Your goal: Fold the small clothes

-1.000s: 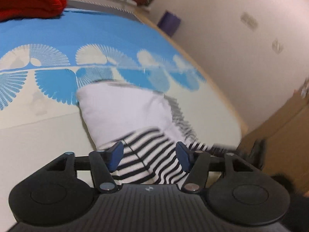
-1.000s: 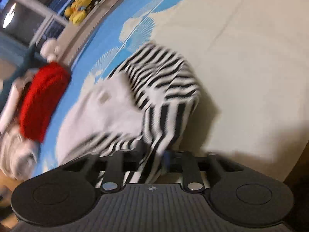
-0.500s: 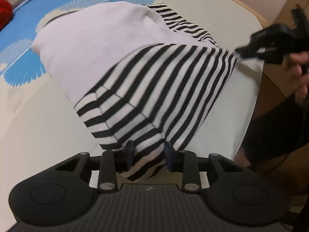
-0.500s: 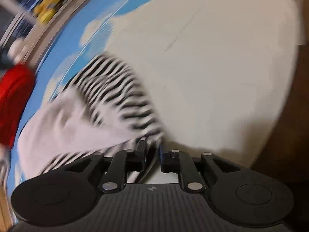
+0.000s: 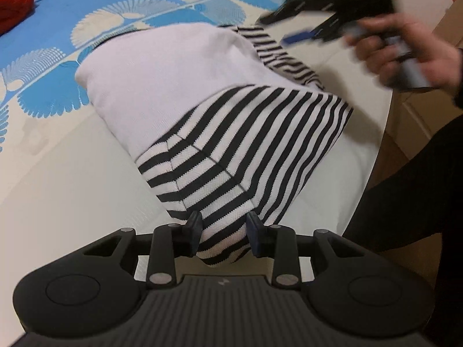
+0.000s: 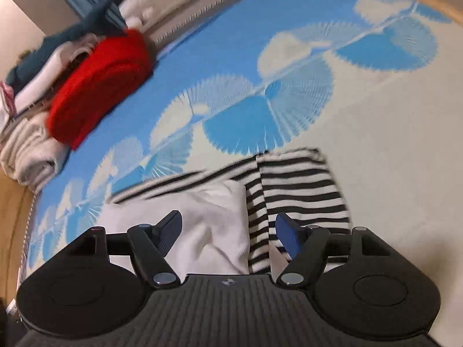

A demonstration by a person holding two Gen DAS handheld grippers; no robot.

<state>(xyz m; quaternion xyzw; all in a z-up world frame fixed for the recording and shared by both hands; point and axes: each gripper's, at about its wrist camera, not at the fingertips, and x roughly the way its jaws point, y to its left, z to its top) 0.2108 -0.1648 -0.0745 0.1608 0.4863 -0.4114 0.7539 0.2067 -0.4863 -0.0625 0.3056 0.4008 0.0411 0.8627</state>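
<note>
1. Left gripper: jaws pinched on the near striped hem of the striped garment, cloth bunched between the pads. Probably pinning that corner so the fold doesn't slide
2. Right gripper: jaws spread wide, have just been opening, nothing between them, cloth only below. Hovers over the garment's far end; from the left wrist view it's blurred up top with the person's hand around it. Looks like a release after laying the striped flap over
3. Garment lies flat-ish, white body further out, striped panel folded across it, striped sleeve sticking out on one side. Judgement: fold partly done, sleeve end not yet tucked
4. Surface: a bed with cream and blue fan-print cover, soft, so cloth will drag rather than slip
5. Further out: red knit on a stack of folded clothes at the bed's far edge, wooden frame, plain wall, dark sleeve of the person at right
</note>
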